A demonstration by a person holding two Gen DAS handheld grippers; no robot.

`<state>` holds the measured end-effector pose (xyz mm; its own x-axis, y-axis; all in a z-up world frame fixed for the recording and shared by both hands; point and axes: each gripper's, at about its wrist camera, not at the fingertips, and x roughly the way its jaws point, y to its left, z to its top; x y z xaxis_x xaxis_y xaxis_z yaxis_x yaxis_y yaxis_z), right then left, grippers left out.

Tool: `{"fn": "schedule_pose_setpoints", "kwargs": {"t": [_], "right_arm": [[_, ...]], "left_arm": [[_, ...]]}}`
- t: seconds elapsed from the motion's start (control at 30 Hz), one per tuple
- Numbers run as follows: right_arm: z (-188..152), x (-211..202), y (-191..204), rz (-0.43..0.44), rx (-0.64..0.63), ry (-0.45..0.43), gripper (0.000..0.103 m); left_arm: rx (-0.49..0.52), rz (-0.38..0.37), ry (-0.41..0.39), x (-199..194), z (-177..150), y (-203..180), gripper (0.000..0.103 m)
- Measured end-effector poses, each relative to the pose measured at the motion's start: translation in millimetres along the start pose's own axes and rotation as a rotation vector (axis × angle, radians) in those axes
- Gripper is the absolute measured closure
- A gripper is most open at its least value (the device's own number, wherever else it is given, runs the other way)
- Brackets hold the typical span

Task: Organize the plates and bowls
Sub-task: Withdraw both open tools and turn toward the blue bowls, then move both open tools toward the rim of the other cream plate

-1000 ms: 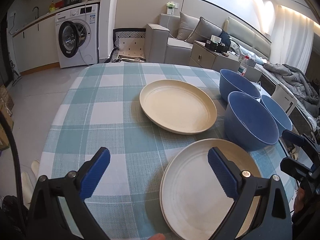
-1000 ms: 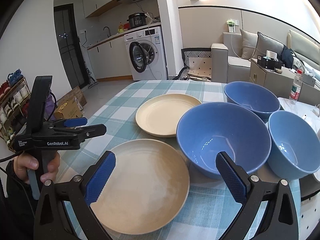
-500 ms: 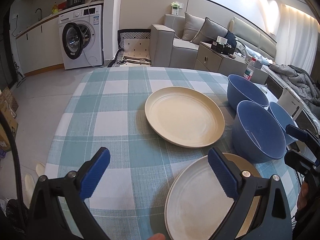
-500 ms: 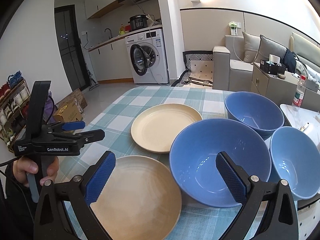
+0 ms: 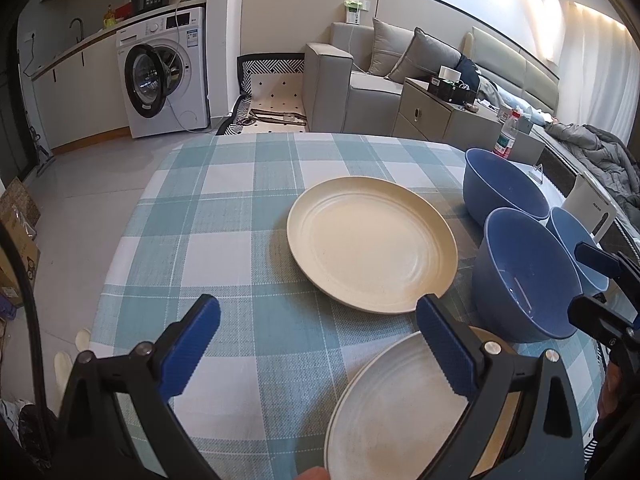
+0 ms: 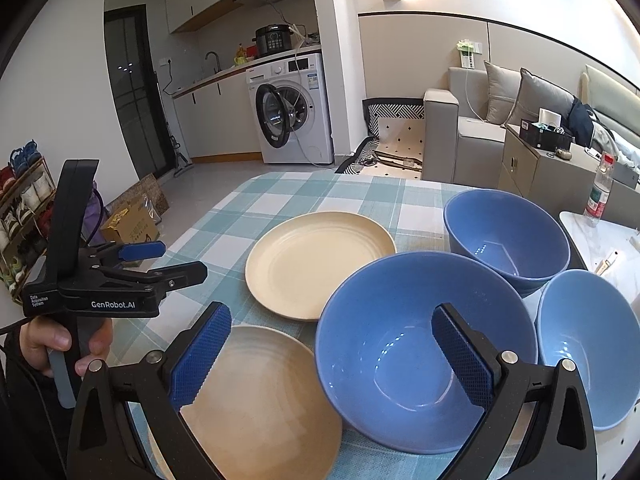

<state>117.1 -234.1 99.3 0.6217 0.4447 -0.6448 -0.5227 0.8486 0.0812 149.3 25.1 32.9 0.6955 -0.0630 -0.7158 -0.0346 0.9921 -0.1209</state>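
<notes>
Both tongs hang gaping over the checked counter (image 5: 224, 216), left tongs (image 5: 316, 344) and right tongs (image 6: 332, 356) holding nothing. The far plate (image 6: 316, 264) is the landmark: near plate (image 6: 264, 400) before it, three blue bowls (image 6: 400, 344) beside its right edge.
</notes>
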Motion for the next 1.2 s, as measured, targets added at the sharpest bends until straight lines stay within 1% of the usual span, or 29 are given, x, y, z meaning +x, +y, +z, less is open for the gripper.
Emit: {"fn": "schedule_pose_setpoints", "kwargs": {"t": [0.4, 0.5, 0.83, 1.2], "right_arm": [[7.8, 7.8, -7.1, -0.007, 0.017, 0.002, 0.001], [8.6, 9.2, -8.3, -0.011, 0.02, 0.004, 0.001], [12.5, 17.8, -12.7, -0.017, 0.029, 0.011, 0.001], [12.2, 25.8, -13.9, -0.034, 0.022, 0.025, 0.001]], "left_arm": [[-0.034, 0.026, 0.041, 27.8, 13.5, 5.0, 0.004], [-0.036, 0.037, 0.055, 35.4, 14.0, 6.1, 0.004], [-0.029, 0.017, 0.081, 49.9, 13.4, 5.3, 0.004], [-0.07, 0.049, 0.106, 72.2, 13.7, 12.7, 0.005]]}}
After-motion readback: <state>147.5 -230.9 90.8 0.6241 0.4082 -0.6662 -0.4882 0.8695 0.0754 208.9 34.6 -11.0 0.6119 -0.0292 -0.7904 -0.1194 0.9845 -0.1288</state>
